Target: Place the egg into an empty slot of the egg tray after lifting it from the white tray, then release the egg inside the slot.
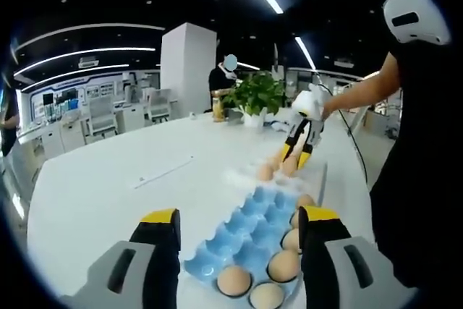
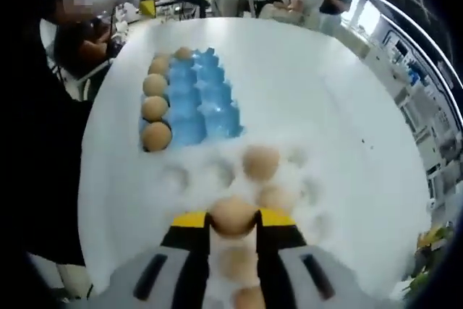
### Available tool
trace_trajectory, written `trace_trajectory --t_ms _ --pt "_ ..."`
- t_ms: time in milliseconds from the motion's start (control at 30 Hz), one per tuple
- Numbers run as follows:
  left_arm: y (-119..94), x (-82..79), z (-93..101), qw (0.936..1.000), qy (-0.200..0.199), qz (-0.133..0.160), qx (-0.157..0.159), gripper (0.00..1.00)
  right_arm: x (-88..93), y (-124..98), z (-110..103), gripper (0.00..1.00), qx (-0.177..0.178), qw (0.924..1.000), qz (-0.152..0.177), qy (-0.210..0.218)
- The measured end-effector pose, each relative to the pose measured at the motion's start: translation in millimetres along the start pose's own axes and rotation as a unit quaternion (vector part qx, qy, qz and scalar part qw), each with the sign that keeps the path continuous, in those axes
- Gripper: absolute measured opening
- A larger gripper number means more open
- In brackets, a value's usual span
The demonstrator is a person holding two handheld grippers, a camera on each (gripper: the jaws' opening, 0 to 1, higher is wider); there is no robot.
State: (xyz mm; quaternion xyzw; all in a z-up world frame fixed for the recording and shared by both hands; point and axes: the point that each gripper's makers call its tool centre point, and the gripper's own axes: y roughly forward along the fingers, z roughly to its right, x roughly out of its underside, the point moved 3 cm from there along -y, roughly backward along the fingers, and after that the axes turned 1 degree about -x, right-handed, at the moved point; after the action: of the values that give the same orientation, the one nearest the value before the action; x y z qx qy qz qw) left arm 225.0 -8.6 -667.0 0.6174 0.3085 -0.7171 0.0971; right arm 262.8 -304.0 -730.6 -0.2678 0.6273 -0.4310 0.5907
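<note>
Brown egg (image 2: 233, 216), seemingly crosswise, gripper-clamped (image 2: 233, 221)

Matt blue egg tray (image 1: 246, 240) on smooth, glossy white table (image 1: 123, 186).

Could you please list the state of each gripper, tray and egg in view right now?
right gripper: shut on an egg, over the white tray.
left gripper: open, holding nothing.
blue egg tray: partly filled, one row of eggs along its edge, other slots empty.
white tray: some eggs in it.
</note>
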Motion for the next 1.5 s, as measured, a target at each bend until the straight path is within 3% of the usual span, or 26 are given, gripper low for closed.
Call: trace_trajectory --t_ms 67,467,1500 --pt "0 0.9 -0.4 1.0 0.002 -0.003 -0.002 0.67 -4.4 -4 1 0.23 0.006 0.9999 0.011 -0.002" --pt "0 1.7 0.7 1.0 0.0 -0.001 -0.001 0.67 -3.3 -1 -4 0.23 0.0 1.0 0.003 -0.009" --pt "-7 6.6 -3.8 1.0 0.001 -0.004 -0.006 0.68 -85.9 42 -34 0.24 -0.054 0.9941 0.07 -0.064"
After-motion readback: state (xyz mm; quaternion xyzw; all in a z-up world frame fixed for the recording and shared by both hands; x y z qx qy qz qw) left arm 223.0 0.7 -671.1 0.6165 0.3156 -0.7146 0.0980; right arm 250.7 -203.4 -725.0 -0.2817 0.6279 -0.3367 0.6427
